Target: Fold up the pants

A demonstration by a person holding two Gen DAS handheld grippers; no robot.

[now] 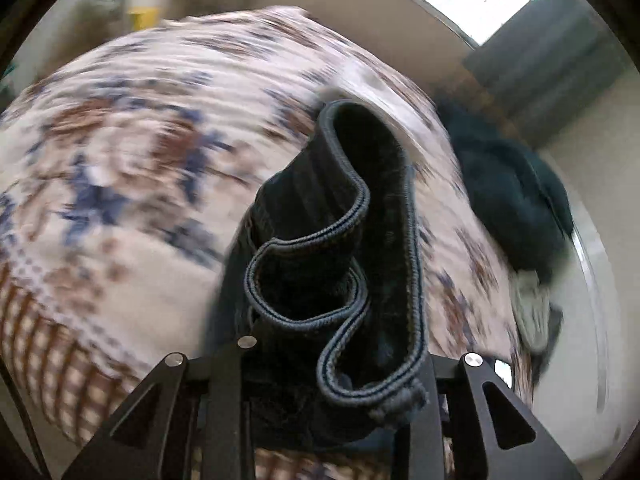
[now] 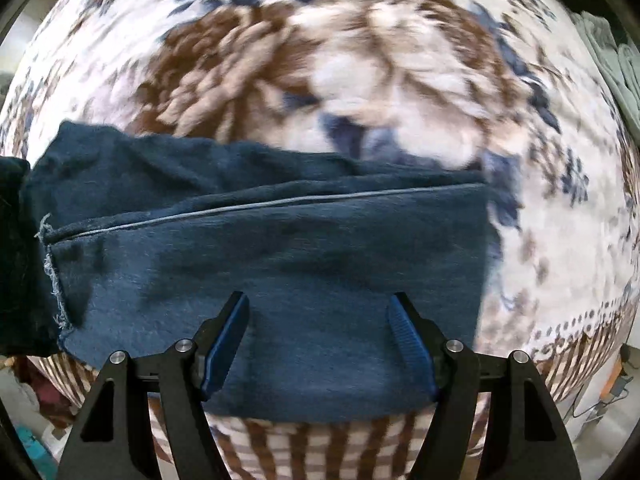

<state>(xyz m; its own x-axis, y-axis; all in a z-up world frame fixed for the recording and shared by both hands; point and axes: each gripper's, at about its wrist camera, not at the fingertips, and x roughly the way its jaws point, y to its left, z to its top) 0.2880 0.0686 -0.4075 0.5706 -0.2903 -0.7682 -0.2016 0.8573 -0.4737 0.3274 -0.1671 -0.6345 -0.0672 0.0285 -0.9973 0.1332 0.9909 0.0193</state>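
Dark blue pants (image 2: 280, 256) lie flat across a floral blanket (image 2: 360, 60), with a pale seam running along them and a frayed edge at the left. My right gripper (image 2: 318, 320) hovers over the near part of the pants, pointing down; its blue pads (image 2: 224, 344) stand wide apart and open. In the left wrist view a bunched end of the pants (image 1: 352, 220) with a ribbed grey-blue edge rises from my left gripper (image 1: 336, 364), which is shut on it. The cloth hides the left fingertips. The view there is blurred.
The blanket (image 1: 140, 140) covers a bed with a brown checked border at its near edge. A dark green garment heap (image 1: 516, 200) and a grey cloth (image 1: 532, 316) lie at the bed's right side. Pale folded cloth (image 2: 608, 48) lies at the upper right in the right wrist view.
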